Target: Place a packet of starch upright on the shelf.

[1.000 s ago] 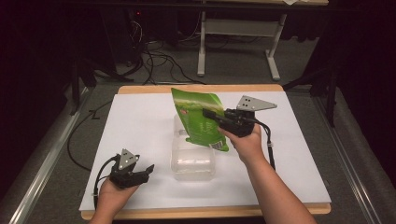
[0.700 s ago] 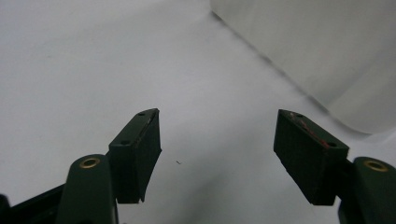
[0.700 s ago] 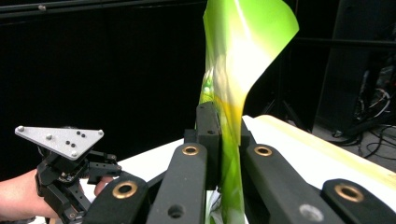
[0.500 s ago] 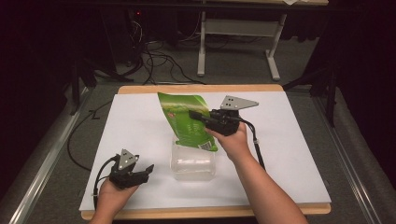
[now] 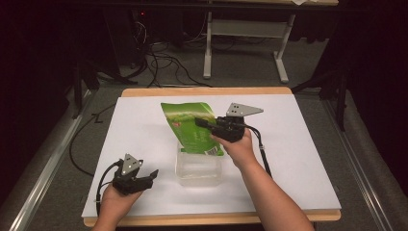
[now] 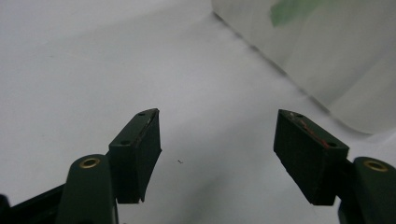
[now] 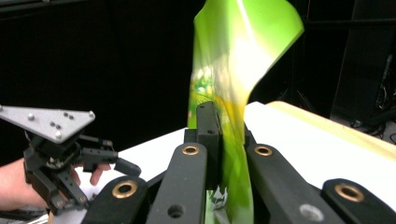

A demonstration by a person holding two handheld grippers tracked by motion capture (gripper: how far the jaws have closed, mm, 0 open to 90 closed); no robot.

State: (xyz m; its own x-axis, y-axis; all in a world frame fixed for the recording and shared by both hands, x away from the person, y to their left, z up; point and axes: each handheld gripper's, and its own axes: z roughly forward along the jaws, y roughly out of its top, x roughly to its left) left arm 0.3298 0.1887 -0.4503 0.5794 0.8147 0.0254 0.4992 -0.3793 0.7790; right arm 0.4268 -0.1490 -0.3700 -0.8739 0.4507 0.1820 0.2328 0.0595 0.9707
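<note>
Green pouch [image 5: 189, 129] hides right gripper's [image 5: 204, 123] pinching jaws.

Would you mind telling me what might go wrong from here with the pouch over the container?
The right hand-held gripper pinches the floppy green pouch by one edge, so it may slip or swing. The clear container stands unheld, the left hand-held gripper open beside it, so a nudge could shift it.

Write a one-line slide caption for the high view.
Right gripper holds a green pouch above a clear container; open left gripper rests nearby.
</note>
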